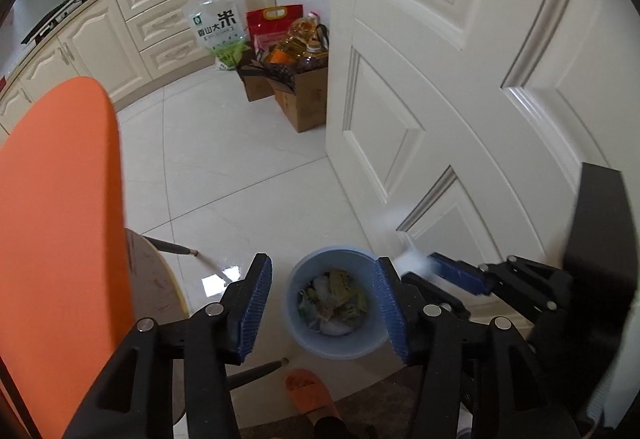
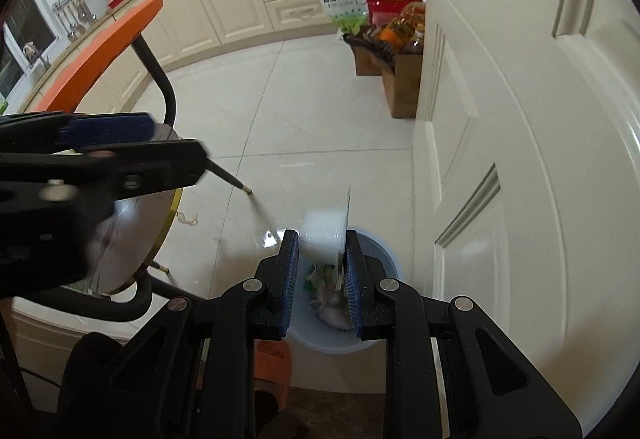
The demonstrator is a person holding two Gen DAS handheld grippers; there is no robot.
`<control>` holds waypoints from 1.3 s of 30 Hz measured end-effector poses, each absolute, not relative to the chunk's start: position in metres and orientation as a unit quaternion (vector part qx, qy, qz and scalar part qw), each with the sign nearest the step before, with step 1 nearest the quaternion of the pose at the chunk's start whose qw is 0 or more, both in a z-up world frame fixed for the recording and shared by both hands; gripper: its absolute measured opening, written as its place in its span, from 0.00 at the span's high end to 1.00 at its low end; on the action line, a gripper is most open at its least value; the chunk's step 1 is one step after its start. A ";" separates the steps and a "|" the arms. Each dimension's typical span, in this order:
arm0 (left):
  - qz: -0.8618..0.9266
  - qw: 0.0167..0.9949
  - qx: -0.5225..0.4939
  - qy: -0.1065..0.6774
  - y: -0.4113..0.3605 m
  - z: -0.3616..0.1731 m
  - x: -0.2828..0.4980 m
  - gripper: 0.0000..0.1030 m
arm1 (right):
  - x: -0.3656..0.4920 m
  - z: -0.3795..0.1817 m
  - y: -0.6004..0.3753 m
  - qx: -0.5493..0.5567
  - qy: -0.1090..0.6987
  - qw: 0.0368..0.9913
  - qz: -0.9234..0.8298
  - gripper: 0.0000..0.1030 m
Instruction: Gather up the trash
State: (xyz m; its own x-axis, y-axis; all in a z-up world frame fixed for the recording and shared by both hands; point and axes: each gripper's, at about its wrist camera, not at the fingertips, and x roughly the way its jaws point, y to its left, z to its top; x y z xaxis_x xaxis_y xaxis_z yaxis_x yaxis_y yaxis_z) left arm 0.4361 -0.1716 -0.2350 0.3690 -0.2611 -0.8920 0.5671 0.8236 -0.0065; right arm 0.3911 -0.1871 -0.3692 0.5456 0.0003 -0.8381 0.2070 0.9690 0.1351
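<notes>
Currently, the white plastic container (image 2: 323, 237) is clamped in your right hand-held gripper (image 2: 322, 281), tilted above the blue trash bin (image 2: 384, 335) on the floor (already part-filled with wrappers). Your left hand-held gripper (image 1: 320, 309) hangs over the same bin with jaws apart and nothing between them. Release only when the container is over the opening: the bin stands just beside the white door (image 1: 460, 99) and near the round table (image 2: 132, 239), so an off-centre drop could strike the rim and land on the floor.
</notes>
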 end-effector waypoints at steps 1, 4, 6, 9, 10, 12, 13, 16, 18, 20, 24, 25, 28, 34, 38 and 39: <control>-0.255 0.816 0.151 0.496 -0.170 -0.233 0.431 0.53 | 0.392 -0.370 -0.188 0.114 0.472 0.873 -0.058 0.76; -0.245 0.831 0.144 0.479 -0.162 -0.221 0.421 0.52 | 0.395 -0.370 -0.188 0.124 0.466 0.874 -0.060 0.58; -0.246 0.836 0.146 0.468 -0.149 -0.214 0.400 0.49 | 0.398 -0.369 -0.186 0.127 0.463 0.875 -0.060 0.55; -0.247 0.844 0.139 0.456 -0.133 -0.198 0.378 0.49 | 0.397 -0.361 -0.180 0.123 0.459 0.878 -0.059 0.50; -0.246 0.848 0.133 0.449 -0.129 -0.191 0.373 0.49 | 0.397 -0.358 -0.178 0.120 0.458 0.879 -0.060 0.44; -0.242 0.860 0.124 0.433 -0.114 -0.176 0.360 0.48 | 0.396 -0.347 -0.175 0.114 0.454 0.882 -0.061 0.39; -0.235 0.866 0.126 0.423 -0.106 -0.169 0.353 0.46 | 0.395 -0.342 -0.173 0.112 0.451 0.884 -0.060 0.36; -0.219 0.886 0.125 0.390 -0.083 -0.149 0.333 0.31 | 0.390 -0.319 -0.163 0.106 0.437 0.892 -0.056 0.26; -0.204 0.899 0.121 0.369 -0.067 -0.135 0.318 0.30 | 0.384 -0.299 -0.153 0.097 0.422 0.900 -0.055 0.14; -0.184 0.912 0.124 0.346 -0.055 -0.125 0.302 0.24 | 0.376 -0.275 -0.141 0.086 0.401 0.910 -0.052 0.07; -0.166 0.927 0.097 0.322 -0.024 -0.106 0.264 0.19 | 0.362 -0.234 -0.117 0.081 0.370 0.925 -0.043 0.02; -0.161 0.929 0.097 0.319 -0.020 -0.104 0.258 0.16 | 0.358 -0.222 -0.108 0.073 0.363 0.928 -0.044 0.00; -0.137 0.940 0.098 0.298 0.000 -0.093 0.229 0.08 | 0.346 -0.197 -0.083 0.056 0.345 0.936 -0.039 0.00; -0.119 0.951 0.090 0.270 0.032 -0.079 0.154 0.06 | 0.314 -0.163 -0.039 0.042 0.321 0.945 -0.037 0.00; -0.116 0.956 0.068 0.262 0.052 -0.075 0.102 0.05 | 0.283 -0.152 -0.018 0.037 0.304 0.951 -0.039 0.00; -0.115 0.957 0.062 0.260 0.056 -0.076 0.091 0.05 | 0.273 -0.149 -0.012 0.038 0.298 0.953 -0.037 0.00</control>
